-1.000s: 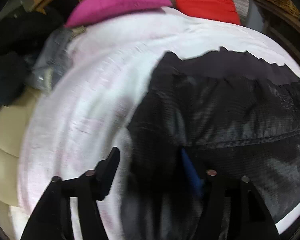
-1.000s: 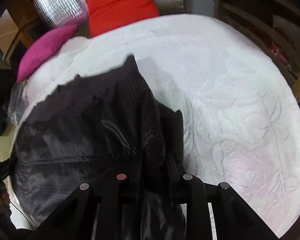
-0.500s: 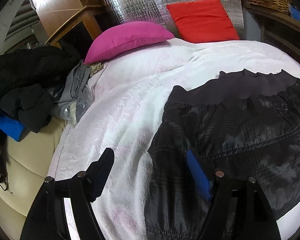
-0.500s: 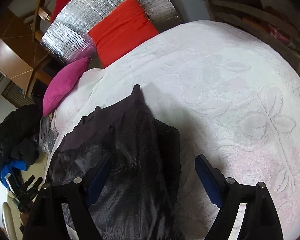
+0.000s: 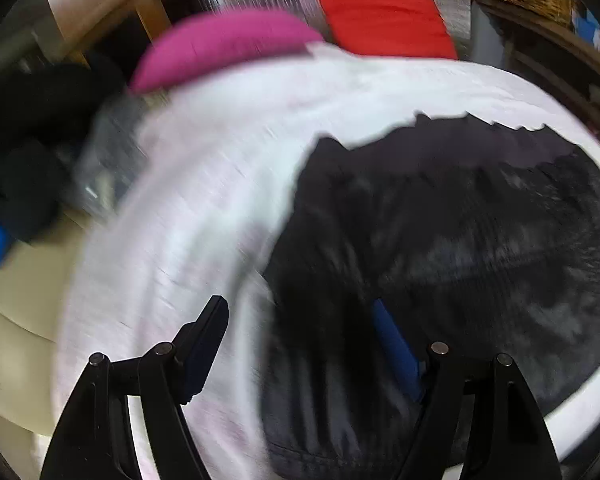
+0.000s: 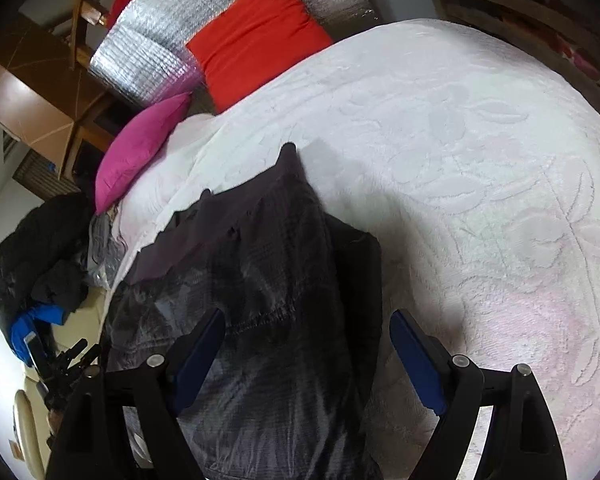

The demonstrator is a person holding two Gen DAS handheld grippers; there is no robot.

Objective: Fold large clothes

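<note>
- right gripper (image 6: 306, 356) jaws wide apart, nothing clamped, blue pads visible
- black jacket (image 6: 268, 288) folded on white bedspread (image 6: 480, 160), under and between the fingers
- red cushion (image 6: 256, 36), pink pillow (image 6: 140, 148) at bed's far end
- dark clothes pile (image 6: 40, 256) off bed's left side

right hand-held gripper (image 6: 306, 354) opened (garment (image 6: 260, 280) released)
</note>
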